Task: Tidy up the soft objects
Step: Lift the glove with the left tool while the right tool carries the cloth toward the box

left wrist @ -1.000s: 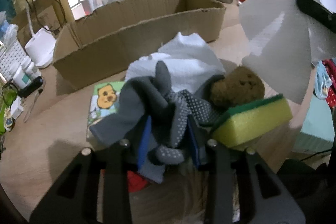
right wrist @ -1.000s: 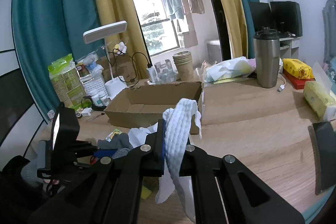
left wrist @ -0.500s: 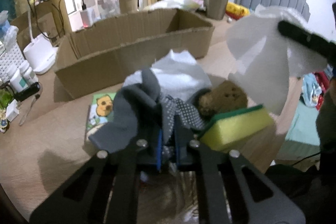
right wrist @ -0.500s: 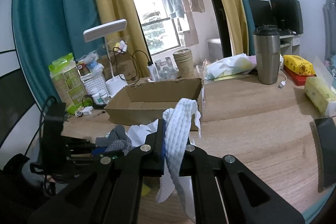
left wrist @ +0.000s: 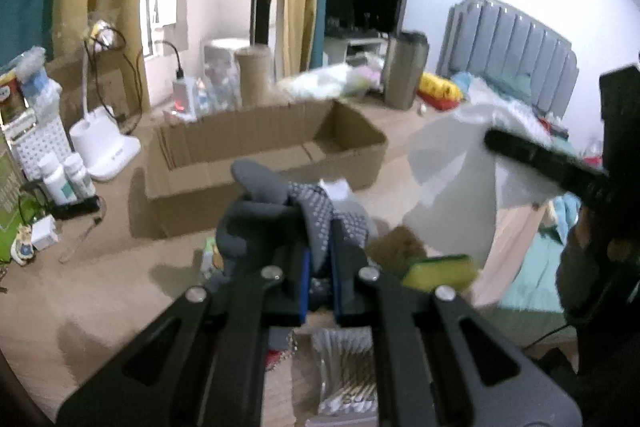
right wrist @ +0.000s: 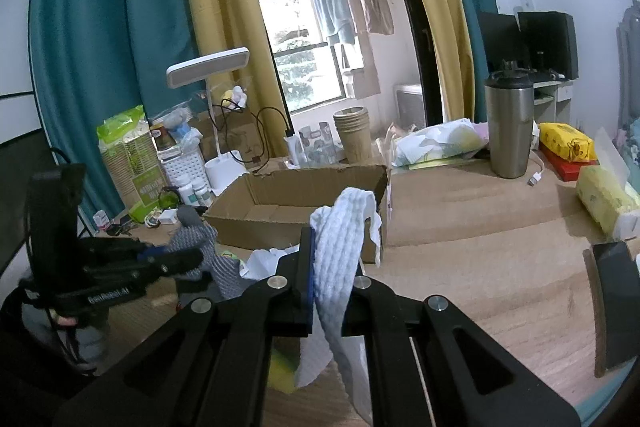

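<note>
A wooden counter [right wrist: 480,267] fills the room's foreground, crowded at its far edge with bottles, a desk lamp and a steel tumbler. At about twelve o'clock from both claws sits an open cardboard box [right wrist: 304,199], top flaps spread, and it looks empty; it is likely the place where the soft things are meant to go, which would explain why both claws face it.

The right claw [right wrist: 330,291] is clamped on a white waffle-weave cloth [right wrist: 340,239], which stands up above the tips and drapes down below them, held clear of the counter, probably so it can be carried over the box wall.

The left claw [left wrist: 318,263], at nine o'clock in the right wrist view, is closed on a grey sock with white grip dots [left wrist: 292,215]. The sock bunches above the tips and hangs free of the pile.

Left on the counter just beyond that claw, at about two o'clock, lie a yellow and green sponge [left wrist: 440,269] and a brown sponge-like lump [left wrist: 396,243], touching each other. A crumpled white paper towel [right wrist: 260,261] lies near the box's front wall. These look to be the soft items not yet sorted.
</note>
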The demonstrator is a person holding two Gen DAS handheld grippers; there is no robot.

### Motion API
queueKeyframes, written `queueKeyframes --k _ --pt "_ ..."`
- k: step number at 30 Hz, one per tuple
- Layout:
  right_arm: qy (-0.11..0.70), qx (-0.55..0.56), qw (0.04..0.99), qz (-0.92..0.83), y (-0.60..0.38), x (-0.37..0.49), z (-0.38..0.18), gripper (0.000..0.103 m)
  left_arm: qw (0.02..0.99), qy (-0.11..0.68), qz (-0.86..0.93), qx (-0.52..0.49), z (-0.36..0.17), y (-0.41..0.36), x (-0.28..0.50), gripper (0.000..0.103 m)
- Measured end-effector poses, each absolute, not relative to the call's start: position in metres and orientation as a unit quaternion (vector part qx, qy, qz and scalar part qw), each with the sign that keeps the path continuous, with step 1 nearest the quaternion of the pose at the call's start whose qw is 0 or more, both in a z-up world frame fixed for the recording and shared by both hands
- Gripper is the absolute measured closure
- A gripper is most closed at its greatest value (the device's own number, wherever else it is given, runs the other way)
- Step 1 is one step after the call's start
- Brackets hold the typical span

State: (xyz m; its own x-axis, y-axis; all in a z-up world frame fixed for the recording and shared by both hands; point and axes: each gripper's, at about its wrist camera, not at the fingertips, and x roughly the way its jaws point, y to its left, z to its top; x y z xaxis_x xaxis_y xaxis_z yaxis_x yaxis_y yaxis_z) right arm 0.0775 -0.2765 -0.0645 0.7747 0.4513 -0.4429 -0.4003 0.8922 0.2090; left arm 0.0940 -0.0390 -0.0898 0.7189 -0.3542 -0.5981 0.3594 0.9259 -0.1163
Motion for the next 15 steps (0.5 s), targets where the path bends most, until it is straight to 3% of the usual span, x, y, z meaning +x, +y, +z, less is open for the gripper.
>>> queueKeyframes --k 15 --pt "0.23 0.036 0.945 0.231 -0.271 0.076 -0.049 0.099 0.945 0.271 -0.184 -0.013 -0.056 -0.023 0.085 0.095"
